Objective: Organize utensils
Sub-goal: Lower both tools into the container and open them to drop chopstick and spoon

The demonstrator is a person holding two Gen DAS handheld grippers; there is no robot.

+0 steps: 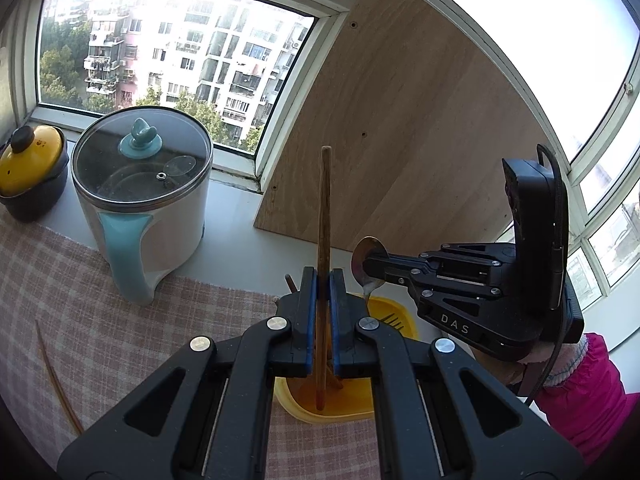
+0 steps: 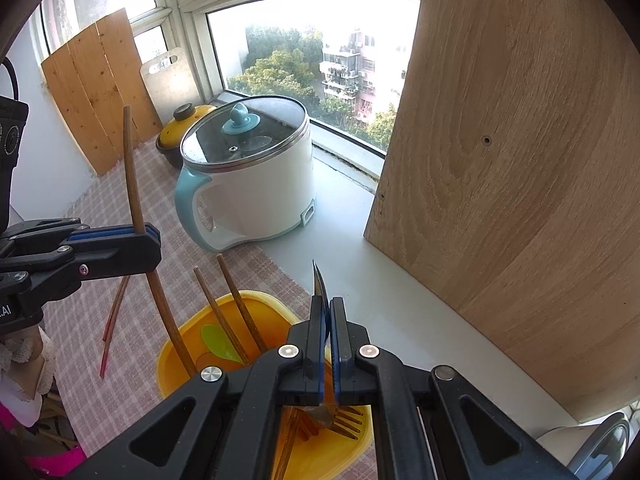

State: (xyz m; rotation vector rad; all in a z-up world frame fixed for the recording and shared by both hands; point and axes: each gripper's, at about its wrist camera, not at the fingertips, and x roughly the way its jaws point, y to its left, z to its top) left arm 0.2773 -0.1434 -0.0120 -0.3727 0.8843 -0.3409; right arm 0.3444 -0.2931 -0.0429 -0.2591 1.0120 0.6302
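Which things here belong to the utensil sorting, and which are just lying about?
Job: yellow holder; chopstick in left gripper; spoon in right gripper; fork; loose chopsticks on cloth.

Lying about: electric pot; yellow-lidded pot; wooden panel; cutting boards.

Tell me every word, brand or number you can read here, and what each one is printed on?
"DAS": white letters on the black body of the right claw, seen in the left wrist view.
".AI": white letters, cut off by the picture edge, on the body of the left claw, seen in the right wrist view.
Small ring of print around the camera lens: too small to read.
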